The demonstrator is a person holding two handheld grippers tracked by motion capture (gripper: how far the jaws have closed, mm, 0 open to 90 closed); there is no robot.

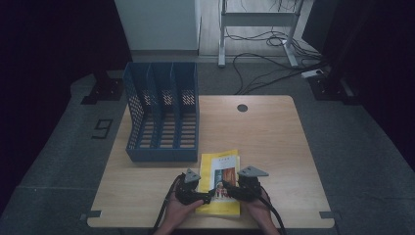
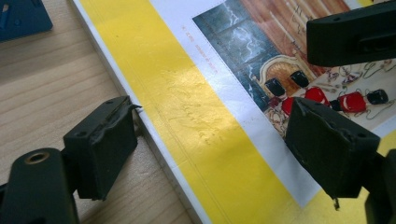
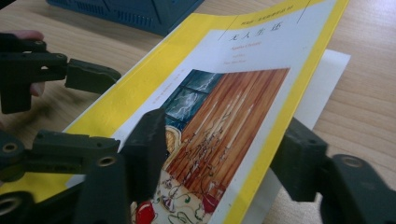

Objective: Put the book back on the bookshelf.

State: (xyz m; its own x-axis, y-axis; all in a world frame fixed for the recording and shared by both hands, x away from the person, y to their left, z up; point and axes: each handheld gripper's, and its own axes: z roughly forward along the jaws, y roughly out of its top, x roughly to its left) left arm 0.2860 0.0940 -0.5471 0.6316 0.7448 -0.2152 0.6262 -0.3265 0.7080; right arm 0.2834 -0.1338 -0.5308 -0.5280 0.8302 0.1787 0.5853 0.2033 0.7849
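Your book (image 1: 219,172) lies flat near the front edge of the pale wood-grain table (image 1: 274,142), just in front of the blue file rack (image 1: 164,112). It is a thin paperback with a glossy yellow cover, a white panel on its face and a picture of a wooden stage with small red toy-soldier figures; the yellow band near the spine is faintly dented and catches the light.

Your left gripper (image 2: 224,144) has its jaws wide apart, straddling the book's spine side: one black jaw rests on the table against the book's edge, the other sits over the cover picture. It grips nothing.

Your right gripper (image 3: 224,158) also has its jaws apart. One jaw lies on top of the cover, the other is at the outer edge, where the cover is lifted and bowed off the white pages beneath. You cannot tell from these pictures whether that jaw is under the cover.

The rack is perforated plastic with three upright compartments.
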